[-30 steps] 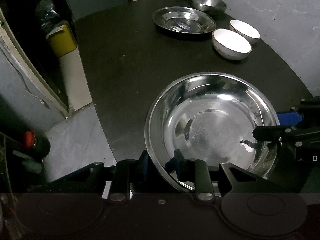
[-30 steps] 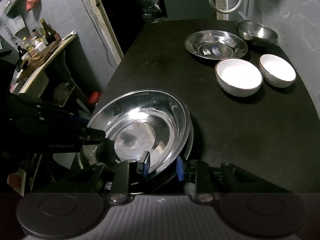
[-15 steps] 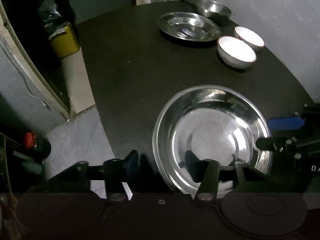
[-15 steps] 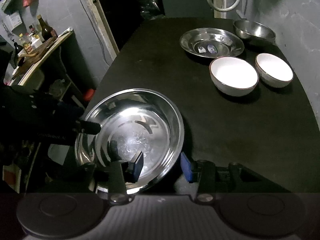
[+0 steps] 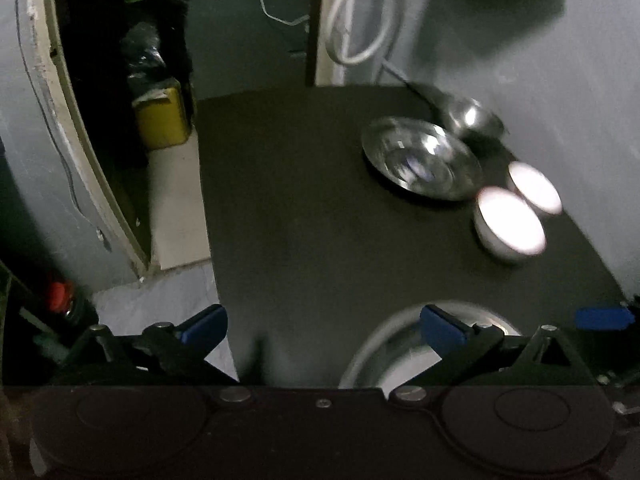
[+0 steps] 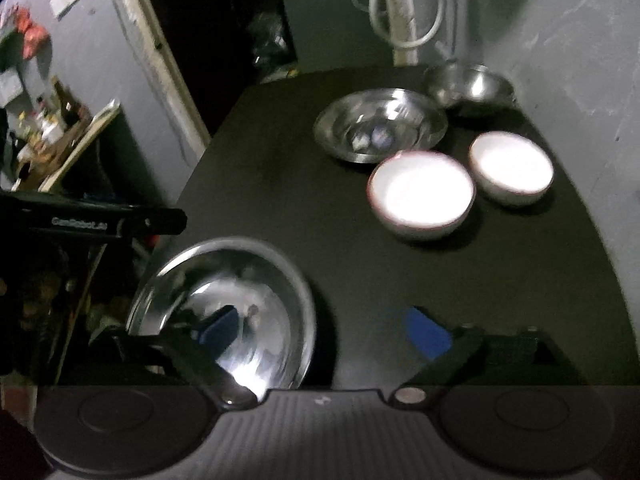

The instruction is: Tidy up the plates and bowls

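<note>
**Left wrist view: both grippers letting go of the steel plate**

Left gripper [image 5: 322,324] tilts downward, jaws opening wide, nothing gripped. Right gripper [image 6: 324,330] likewise, jaws opening, its left pad over the large steel plate [image 6: 224,304], which lies at the table's [image 6: 400,280] near-left edge. Two white bowls [image 6: 422,194] sit toward the far-right corner.

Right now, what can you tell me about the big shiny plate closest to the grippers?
The big steel plate is round and shallow, with a raised rim and a mirror-bright, flat middle that reflects light and a gripper finger. It looks like polished stainless steel and holds nothing. It lies flat, right way up, at the near edge of the dark table, apart from the other dishes. The right gripper is opening; one finger hangs over the plate, but nothing pinches it. The left wrist view is blurry, showing only its rim.
</note>
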Motion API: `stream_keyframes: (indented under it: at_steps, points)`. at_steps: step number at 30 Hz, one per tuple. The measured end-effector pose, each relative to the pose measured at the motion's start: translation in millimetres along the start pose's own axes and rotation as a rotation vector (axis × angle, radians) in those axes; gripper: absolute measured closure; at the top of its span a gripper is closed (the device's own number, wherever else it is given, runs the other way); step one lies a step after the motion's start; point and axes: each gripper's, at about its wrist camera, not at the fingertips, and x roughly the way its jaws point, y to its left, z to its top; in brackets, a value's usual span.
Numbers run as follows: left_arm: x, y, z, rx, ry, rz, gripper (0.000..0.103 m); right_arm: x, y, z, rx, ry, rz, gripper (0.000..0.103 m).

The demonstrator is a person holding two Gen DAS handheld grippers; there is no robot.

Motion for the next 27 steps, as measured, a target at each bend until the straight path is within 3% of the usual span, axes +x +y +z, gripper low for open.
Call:
stream_keyframes:
  at_steps: [6, 14, 21, 27]
  points:
    - [41, 0, 40, -0.08, -0.074, 0.005, 0.001, 14, -19, 35, 0.009, -0.1, -0.049, 0.001]
    - [102, -25, 93, -0.078, -0.131, -0.002, 0.001, 49, -51, 91, -0.008, -0.194, -0.121, 0.001]
    - [140, -37, 111, -0.098, -0.117, -0.008, 0.001, 98, -81, 130, -0.046, -0.162, -0.157, 0.001]
    - [158, -38, 115, -0.105, -0.087, -0.024, 0.001, 124, -89, 139, -0.095, -0.114, -0.171, 0.007]
